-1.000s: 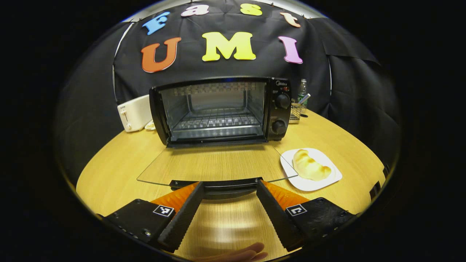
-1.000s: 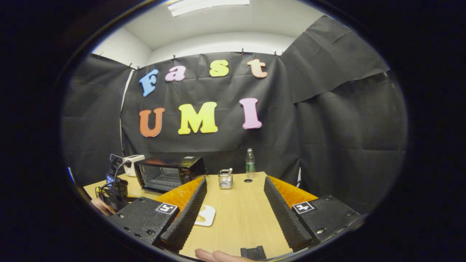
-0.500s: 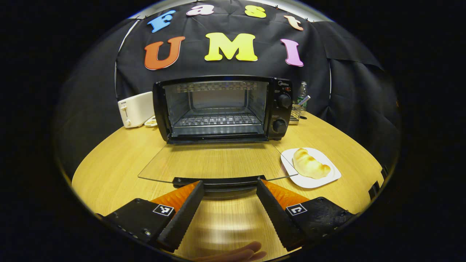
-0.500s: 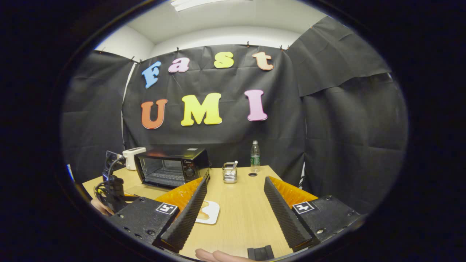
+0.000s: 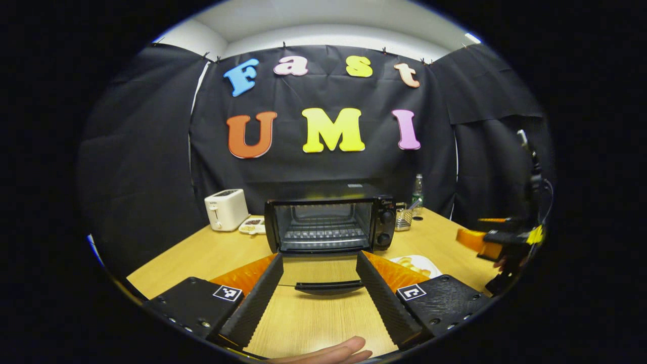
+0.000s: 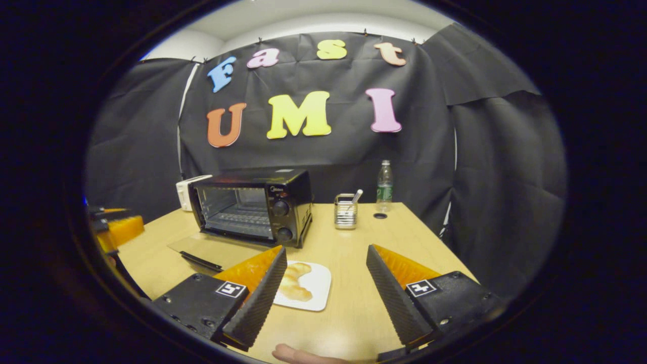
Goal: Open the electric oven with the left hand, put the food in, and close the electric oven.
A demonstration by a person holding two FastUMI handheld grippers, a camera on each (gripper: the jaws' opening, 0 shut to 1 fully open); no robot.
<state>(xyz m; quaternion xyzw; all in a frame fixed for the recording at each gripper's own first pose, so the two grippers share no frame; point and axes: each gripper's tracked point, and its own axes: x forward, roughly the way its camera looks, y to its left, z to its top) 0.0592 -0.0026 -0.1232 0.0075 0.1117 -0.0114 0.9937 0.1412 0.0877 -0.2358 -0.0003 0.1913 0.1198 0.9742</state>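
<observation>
Two tongs are in play, and both stand wide apart with nothing between their fingers. In the left gripper view, the left tongs [image 5: 317,273] hang above the counter [image 5: 202,258], pointed straight at the electric oven [image 5: 329,224]. Its glass door [image 5: 323,263] lies folded down flat toward the tongs, and the dark door handle [image 5: 328,286] sits in the gap between the two fingers, a little ahead of their tips and not touched by them. The wire rack [image 5: 323,233] inside the open cavity is bare. Just beyond the right finger of these tongs rests the white plate [image 5: 422,263] with the bread [image 5: 410,262] on it. Far off to the right, the right tongs [image 5: 480,238] show at the counter's edge.

In the right gripper view, the right tongs [image 6: 326,263] also hover over the counter [image 6: 354,242]. The plate [image 6: 316,288] with the bread [image 6: 294,280] lies just beside the tip of their left finger, partly hidden behind it. The oven [image 6: 252,205] stands ahead and to the left, door [image 6: 212,247] down. Behind the oven is a white toaster [image 6: 186,191]; ahead of the tongs stand a wire basket [image 6: 345,212] and a water bottle [image 6: 384,181].
</observation>
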